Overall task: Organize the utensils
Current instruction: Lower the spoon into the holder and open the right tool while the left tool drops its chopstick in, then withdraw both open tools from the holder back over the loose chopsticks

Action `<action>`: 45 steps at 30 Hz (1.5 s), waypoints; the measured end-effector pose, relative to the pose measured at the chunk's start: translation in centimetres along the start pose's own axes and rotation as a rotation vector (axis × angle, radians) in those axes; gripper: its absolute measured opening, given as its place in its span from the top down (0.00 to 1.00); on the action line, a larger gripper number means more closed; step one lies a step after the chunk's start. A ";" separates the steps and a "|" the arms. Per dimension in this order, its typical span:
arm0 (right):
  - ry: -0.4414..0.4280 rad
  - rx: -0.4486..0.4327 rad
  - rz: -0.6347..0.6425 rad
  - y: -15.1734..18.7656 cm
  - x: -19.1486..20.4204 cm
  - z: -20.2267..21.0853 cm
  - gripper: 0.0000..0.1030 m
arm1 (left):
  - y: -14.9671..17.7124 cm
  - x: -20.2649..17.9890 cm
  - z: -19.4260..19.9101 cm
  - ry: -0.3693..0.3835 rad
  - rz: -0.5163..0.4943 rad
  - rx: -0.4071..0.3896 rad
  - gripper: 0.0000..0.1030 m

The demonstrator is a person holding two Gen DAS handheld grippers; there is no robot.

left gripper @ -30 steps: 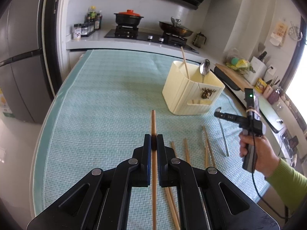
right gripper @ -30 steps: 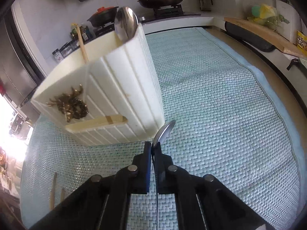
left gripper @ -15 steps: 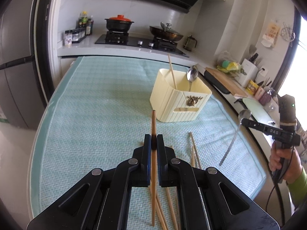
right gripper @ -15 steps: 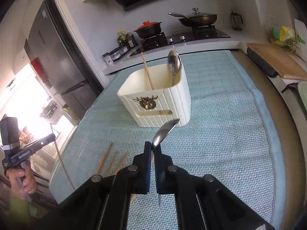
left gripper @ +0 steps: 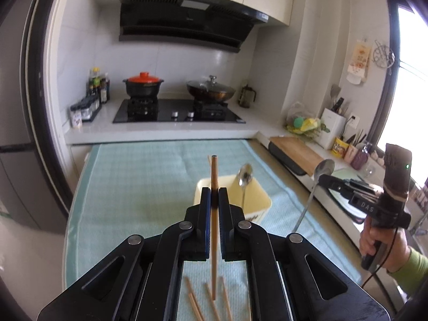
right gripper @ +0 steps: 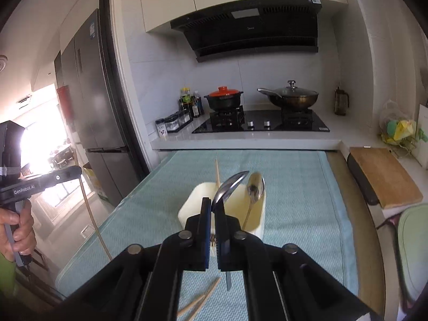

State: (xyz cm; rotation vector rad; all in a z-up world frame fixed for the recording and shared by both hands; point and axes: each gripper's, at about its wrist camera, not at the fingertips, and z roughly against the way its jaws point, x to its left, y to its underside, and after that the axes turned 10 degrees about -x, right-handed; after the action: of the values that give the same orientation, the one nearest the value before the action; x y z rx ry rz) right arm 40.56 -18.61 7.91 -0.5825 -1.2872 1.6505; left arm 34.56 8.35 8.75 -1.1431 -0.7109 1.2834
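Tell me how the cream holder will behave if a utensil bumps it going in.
The holder is tall, boxy and thin-walled, probably light plastic, so a side knock might slide it on the mat. It holds only a spoon and a chopstick, so little weight steadies it. Both lean on the rim, which may favour tipping.

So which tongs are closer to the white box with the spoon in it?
Hard to say; the left tongs look slightly nearer. They hold a chopstick just before the white box; the right tongs hold a spoon in front of it too.
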 end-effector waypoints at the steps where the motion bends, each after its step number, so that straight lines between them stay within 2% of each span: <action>1: 0.001 -0.015 0.006 -0.8 0.0 -0.6 0.97 | -1.2 -0.3 -0.6 0.002 -0.007 -0.016 0.97; 6: 0.007 -0.068 0.041 -3.2 0.1 -4.5 0.97 | -5.7 -1.4 -4.6 0.001 -0.011 -0.083 0.97; 10: 0.021 -0.068 0.083 -2.8 -0.6 -8.9 0.97 | -6.6 -2.0 -8.5 -0.008 0.003 -0.096 0.97; 17: 0.032 0.077 -0.004 1.5 -4.0 -15.0 0.97 | -2.7 -1.6 -15.9 -0.039 0.066 -0.025 0.97; 22: 0.054 0.171 0.010 4.2 -4.4 -16.5 0.97 | 1.4 -0.2 -20.4 -0.080 0.147 0.079 0.97; 25: 0.062 0.216 0.011 4.9 -4.5 -16.9 0.97 | 3.2 -0.1 -22.0 -0.104 0.145 0.131 0.96; 27: 0.079 0.239 0.000 5.0 -4.7 -17.0 0.92 | 3.9 -0.1 -22.7 -0.122 0.145 0.186 0.95; 28: 0.086 0.235 -0.005 4.9 -4.8 -16.8 0.80 | 4.1 -0.2 -22.6 -0.126 0.142 0.205 0.89; 29: 0.093 0.225 -0.010 4.6 -4.8 -16.4 0.57 | 4.0 -0.3 -22.4 -0.126 0.133 0.210 0.84; 30: 0.096 0.209 -0.015 4.2 -4.9 -15.8 0.45 | 3.7 -0.4 -21.8 -0.134 0.116 0.202 0.66; 31: 0.095 0.187 -0.019 3.7 -4.9 -15.2 0.36 | 3.3 -0.6 -20.9 -0.151 0.097 0.186 0.43; 33: 0.101 0.156 -0.017 2.7 -4.8 -13.7 0.36 | 2.3 -0.6 -18.5 -0.182 0.071 0.139 0.27; 35: 0.106 0.124 -0.021 1.8 -4.8 -11.6 0.36 | 1.6 -0.3 -15.4 -0.169 0.053 0.113 0.24; 37: 0.130 0.101 -0.004 1.6 -4.3 -8.9 0.36 | 1.5 0.1 -11.8 -0.170 0.019 0.105 0.14; 39: 0.149 0.094 0.015 2.2 -3.6 -6.0 0.36 | 2.2 0.3 -7.9 -0.186 -0.043 0.111 0.09; 42: 0.164 0.106 0.058 4.4 -2.6 -1.9 0.36 | 4.6 0.9 -2.3 -0.207 -0.137 0.150 0.07; 45: 0.194 0.125 0.119 7.8 -1.4 1.8 0.36 | 8.2 1.6 2.3 -0.239 -0.184 0.192 0.05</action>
State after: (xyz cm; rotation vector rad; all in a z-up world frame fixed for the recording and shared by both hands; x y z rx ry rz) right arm 36.78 -20.88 1.04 -0.7356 -1.0180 1.7121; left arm 29.87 9.71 1.61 -0.7582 -0.8292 1.3118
